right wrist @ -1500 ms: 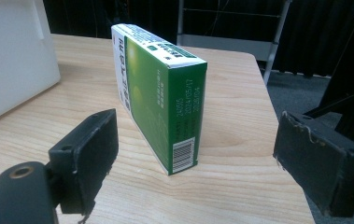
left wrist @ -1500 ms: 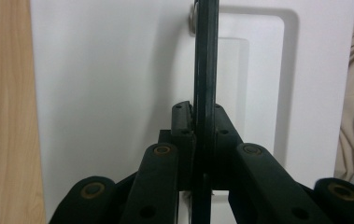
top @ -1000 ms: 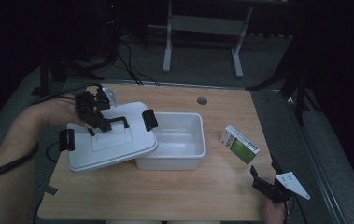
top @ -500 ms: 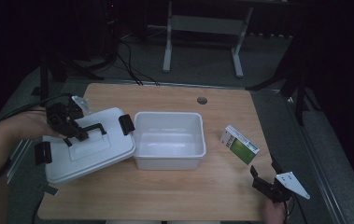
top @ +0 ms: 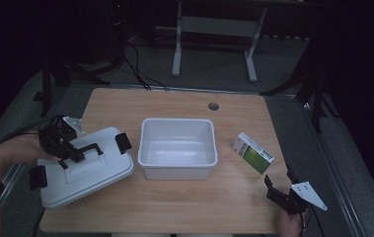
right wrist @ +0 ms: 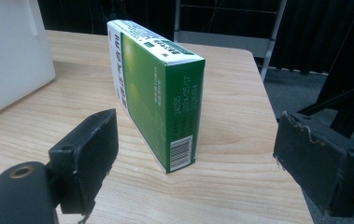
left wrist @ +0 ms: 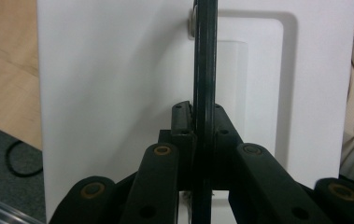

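Left hand-held gripper (top: pixel 71 152) clenching the black handle (left wrist: pixel 204 70) of the white lid (top: pixel 83 168), at the left of the high view. In the left gripper view, jaws pressing tight on either side of the thin black handle, running straight up the middle of the frame against the lid's white top. Lid lying tilted near the lower left corner of the bench (top: pixel 184 217), its left edge overhanging the bench edge, black latches (top: pixel 123 142) showing at its two ends. Sitting just to the left of the open white storage bin (top: pixel 178 149), the two close together but apart, as far as the high view is telling.

Right hand-held gripper (top: pixel 279 193) resting at the lower right of the high view, near the bench's front corner, jaws spread wide and gripping nothing. In the right gripper view, green and white medicine box (right wrist: pixel 158 88) standing on its long edge between and beyond the two open jaws, untouched, barcode end facing the camera. Same box (top: pixel 253 152) showing right of the bin in the high view, well apart from it.
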Demonstrator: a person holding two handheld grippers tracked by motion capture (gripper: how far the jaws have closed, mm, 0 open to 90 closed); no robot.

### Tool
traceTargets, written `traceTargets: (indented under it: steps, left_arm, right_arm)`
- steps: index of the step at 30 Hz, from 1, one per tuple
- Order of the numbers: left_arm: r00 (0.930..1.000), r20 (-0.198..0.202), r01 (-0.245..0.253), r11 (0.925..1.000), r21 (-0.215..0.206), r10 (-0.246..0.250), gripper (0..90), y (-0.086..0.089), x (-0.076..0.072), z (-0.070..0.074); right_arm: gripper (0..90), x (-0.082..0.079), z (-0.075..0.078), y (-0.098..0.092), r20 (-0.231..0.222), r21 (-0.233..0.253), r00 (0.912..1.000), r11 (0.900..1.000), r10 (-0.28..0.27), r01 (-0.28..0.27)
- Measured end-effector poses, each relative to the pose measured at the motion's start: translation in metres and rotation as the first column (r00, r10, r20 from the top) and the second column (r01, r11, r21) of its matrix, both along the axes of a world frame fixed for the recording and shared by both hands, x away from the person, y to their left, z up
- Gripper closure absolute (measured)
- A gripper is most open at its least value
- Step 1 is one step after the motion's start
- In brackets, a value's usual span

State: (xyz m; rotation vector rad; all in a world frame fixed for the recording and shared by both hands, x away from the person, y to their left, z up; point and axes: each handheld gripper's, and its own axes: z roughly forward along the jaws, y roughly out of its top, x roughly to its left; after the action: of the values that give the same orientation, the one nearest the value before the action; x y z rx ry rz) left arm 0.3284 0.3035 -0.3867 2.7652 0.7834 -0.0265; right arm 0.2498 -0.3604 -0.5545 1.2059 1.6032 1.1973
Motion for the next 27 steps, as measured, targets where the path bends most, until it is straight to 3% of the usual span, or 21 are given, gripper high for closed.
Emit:
traceTargets:
  steps: [12, 27]
  left_arm:
    - [0.9979, -0.063, -0.015, 0.9998, -0.010, 0.014, 84.1, 0.003, 0.003, -0.048]
    - [0.9934, -0.113, -0.019, 0.9998, 0.000, 0.019, 84.1, 0.000, 0.008, -0.085]
  right_arm:
    - [13.5, 0.000, 0.000, 0.000, 0.002, -0.005, 1.0000, 1.000, 0.002, -0.001]
    - [13.5, 0.000, 0.000, 0.000, 0.004, -0.001, 1.0000, 1.000, 0.002, -0.002]
